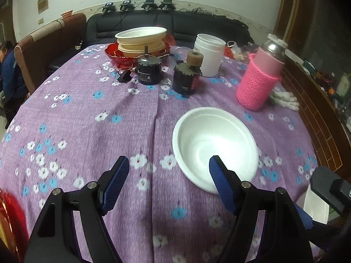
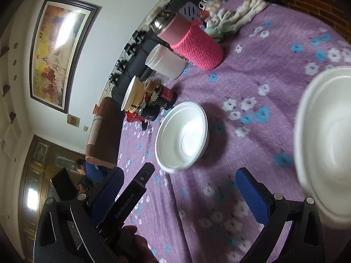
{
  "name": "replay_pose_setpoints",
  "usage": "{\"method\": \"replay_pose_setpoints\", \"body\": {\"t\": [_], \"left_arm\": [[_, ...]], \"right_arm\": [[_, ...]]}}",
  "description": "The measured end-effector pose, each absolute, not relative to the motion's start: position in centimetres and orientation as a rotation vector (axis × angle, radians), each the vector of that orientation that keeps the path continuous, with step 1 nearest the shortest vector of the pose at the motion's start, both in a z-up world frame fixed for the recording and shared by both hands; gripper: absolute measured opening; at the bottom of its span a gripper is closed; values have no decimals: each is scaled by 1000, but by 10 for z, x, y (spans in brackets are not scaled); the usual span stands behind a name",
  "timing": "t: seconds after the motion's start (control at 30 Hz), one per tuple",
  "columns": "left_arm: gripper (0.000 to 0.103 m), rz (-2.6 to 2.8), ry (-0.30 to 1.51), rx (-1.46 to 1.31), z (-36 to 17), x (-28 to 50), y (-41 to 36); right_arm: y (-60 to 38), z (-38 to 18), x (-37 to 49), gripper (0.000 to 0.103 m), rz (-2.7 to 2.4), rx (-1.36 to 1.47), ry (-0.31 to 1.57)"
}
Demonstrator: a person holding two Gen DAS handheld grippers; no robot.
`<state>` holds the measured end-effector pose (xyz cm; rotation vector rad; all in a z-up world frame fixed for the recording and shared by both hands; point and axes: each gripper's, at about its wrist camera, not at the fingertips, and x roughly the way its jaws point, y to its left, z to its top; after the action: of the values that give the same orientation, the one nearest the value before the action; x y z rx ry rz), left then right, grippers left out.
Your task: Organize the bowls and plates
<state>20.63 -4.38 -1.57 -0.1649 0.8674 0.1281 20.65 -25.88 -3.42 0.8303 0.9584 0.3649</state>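
A white foam bowl (image 1: 215, 146) sits on the purple flowered tablecloth (image 1: 87, 120). My left gripper (image 1: 169, 171) is open, low over the cloth; its right finger overlaps the bowl's near rim. The same bowl shows in the right wrist view (image 2: 182, 137). My right gripper (image 2: 177, 188) is open and empty, tilted, near that bowl. A second white bowl (image 2: 326, 140) lies blurred at the right edge. A stack of white and cream bowls (image 1: 141, 39) rests in a red dish (image 1: 114, 57) at the table's far side.
Two black motor-like cylinders (image 1: 149, 71) (image 1: 186, 80), a white tub (image 1: 209, 54), a pink knit-covered flask (image 1: 260, 77) and white gloves (image 1: 285, 98) stand beyond the bowl. A red object (image 1: 8, 221) is at the near left. A person (image 1: 8, 81) sits left.
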Motion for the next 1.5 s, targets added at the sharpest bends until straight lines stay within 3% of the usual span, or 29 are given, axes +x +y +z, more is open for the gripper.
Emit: {"method": "replay_pose_setpoints", "body": {"t": [0.5, 0.6, 0.7, 0.87, 0.9, 0.97, 1.07, 1.13, 1.5], "left_arm": [[75, 164, 886, -139, -38, 241, -41], [75, 172, 883, -143, -42, 244, -38], [74, 174, 890, -146, -45, 247, -37], [61, 174, 908, -149, -54, 251, -35], [53, 177, 909, -146, -55, 251, -35], [44, 174, 927, -149, -60, 253, -34], [33, 150, 916, -139, -60, 252, -38], [18, 130, 910, -114, -58, 250, -44], [14, 121, 908, -69, -50, 231, -51]], "right_arm": [[-243, -67, 260, 95, 380, 869, 1002], [-240, -73, 267, 86, 377, 874, 1011], [-238, -78, 271, 72, 362, 864, 1018], [-234, -89, 277, 57, 337, 848, 1040], [-234, -90, 278, 54, 335, 843, 1044], [-231, -94, 281, 34, 329, 825, 1057], [-229, -99, 283, 28, 319, 821, 1063], [-228, -100, 283, 17, 319, 815, 1063], [-228, -96, 263, 14, 314, 775, 1061]]}}
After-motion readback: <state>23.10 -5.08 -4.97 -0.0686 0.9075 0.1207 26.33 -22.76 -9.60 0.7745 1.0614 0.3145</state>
